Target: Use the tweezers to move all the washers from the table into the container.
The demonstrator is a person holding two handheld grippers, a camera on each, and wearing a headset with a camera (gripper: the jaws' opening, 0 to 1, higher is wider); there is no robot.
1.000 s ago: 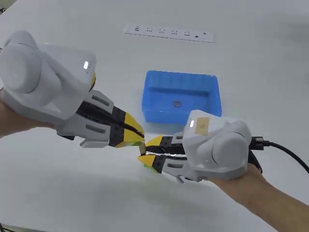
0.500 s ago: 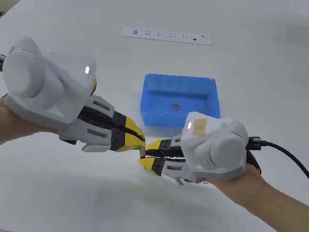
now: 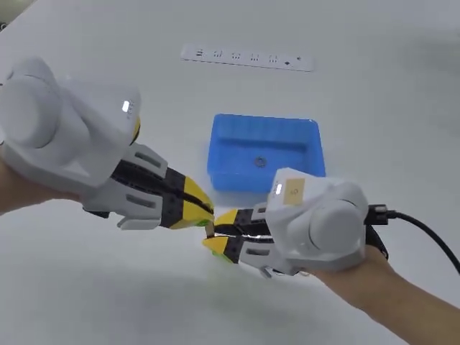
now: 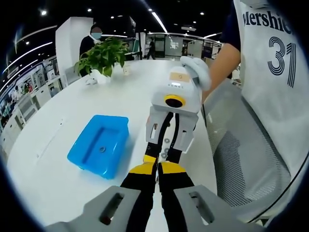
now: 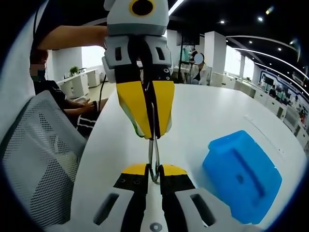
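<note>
I had the two grippers meeting tip to tip over the desk [image 3: 374, 93], on the near side of the container [image 3: 237, 176]. The left gripper [image 3: 206, 210] came in from the left edge and the right gripper [image 3: 210, 237] from the near right corner, with its black cable [image 3: 424, 226] trailing off toward the right edge.

In the right gripper view the tweezers [image 5: 153, 154] ran as a thin metal strip between the two sets of yellow tips. The left gripper's fingers were pressed together on the upper part of the tweezers. The right gripper's fingers were drawn in on the lower end, one on each side and touching it, so both were pinching the same tool. I could not tell which end of the tweezers was the pointed one.

The container was a blue rectangular tray standing flat around the middle of the desk, just beyond the gripper tips. One washer [image 3: 259, 162] lay on its floor, near the centre. A white power strip [image 3: 248, 57] lay well beyond the container, toward the far edge of the desk and roughly parallel to the tray's far wall.
</note>
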